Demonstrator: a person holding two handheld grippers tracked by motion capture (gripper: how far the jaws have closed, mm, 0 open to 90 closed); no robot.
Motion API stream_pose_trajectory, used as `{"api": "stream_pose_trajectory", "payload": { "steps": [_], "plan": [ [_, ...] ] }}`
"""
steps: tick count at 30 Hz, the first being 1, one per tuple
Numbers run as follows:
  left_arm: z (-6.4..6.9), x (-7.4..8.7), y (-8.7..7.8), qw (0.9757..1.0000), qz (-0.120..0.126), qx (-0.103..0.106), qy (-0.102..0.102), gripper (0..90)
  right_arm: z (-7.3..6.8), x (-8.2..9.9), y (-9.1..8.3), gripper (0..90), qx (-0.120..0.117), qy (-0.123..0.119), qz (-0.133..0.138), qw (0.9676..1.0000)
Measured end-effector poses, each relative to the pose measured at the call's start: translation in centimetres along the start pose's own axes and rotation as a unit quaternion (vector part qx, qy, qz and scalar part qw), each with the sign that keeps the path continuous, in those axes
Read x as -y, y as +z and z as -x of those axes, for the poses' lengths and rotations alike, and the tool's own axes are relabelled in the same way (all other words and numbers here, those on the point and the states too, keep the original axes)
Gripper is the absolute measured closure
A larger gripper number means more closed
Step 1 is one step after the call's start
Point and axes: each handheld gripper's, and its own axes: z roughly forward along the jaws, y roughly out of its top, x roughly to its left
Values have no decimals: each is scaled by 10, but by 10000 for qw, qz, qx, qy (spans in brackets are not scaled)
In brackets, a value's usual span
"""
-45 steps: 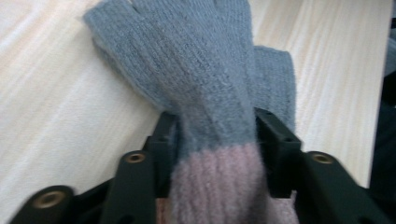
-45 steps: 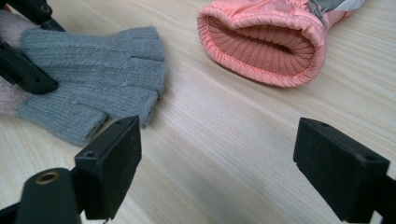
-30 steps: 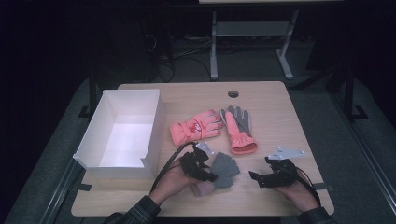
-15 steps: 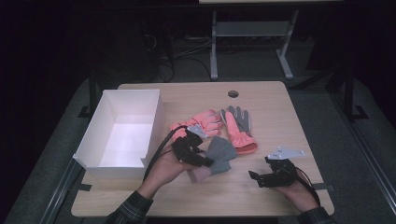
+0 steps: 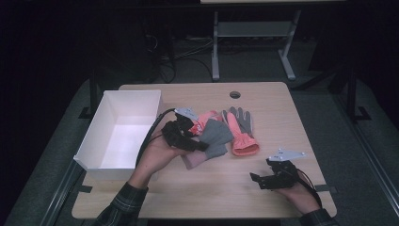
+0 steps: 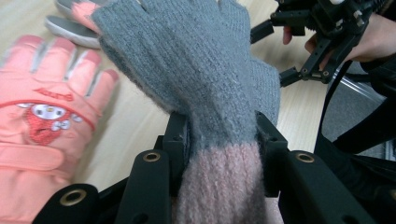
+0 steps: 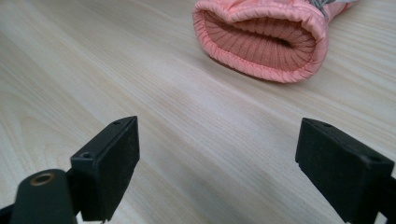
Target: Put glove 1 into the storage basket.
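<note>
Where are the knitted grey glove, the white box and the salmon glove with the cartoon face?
knitted grey glove point(image 6: 196, 60), left gripper view, palm.
white box point(image 5: 126, 96), high view, far wall.
salmon glove with cartoon face point(image 6: 39, 123), left gripper view, back.

The high view looks down from above the desk point(image 5: 282, 103), facing twelve o'clock. Each claw view rides close, low over the desk. The right claw view and the high view share the pink glove's cuff point(image 7: 261, 42).

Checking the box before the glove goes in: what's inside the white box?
The white box looks empty: its pale floor shows in the high view. The strip behind its near wall is hidden. The left gripper holds the grey knit glove beside it.
</note>
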Motion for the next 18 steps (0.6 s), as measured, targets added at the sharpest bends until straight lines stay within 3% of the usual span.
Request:
{"api": "stream_pose_trajectory", "payload": {
  "steps": [11, 18],
  "plan": [
    [-21, 11, -43, 9982, 433, -312, -289, 643, 0, 0, 1, 135, 37, -40, -8, 10000],
    [-36, 24, -68, 9949, 630, -612, -500, 643, 0, 1, 2, 135, 43, -91, -16, 9999]
  ]
}}
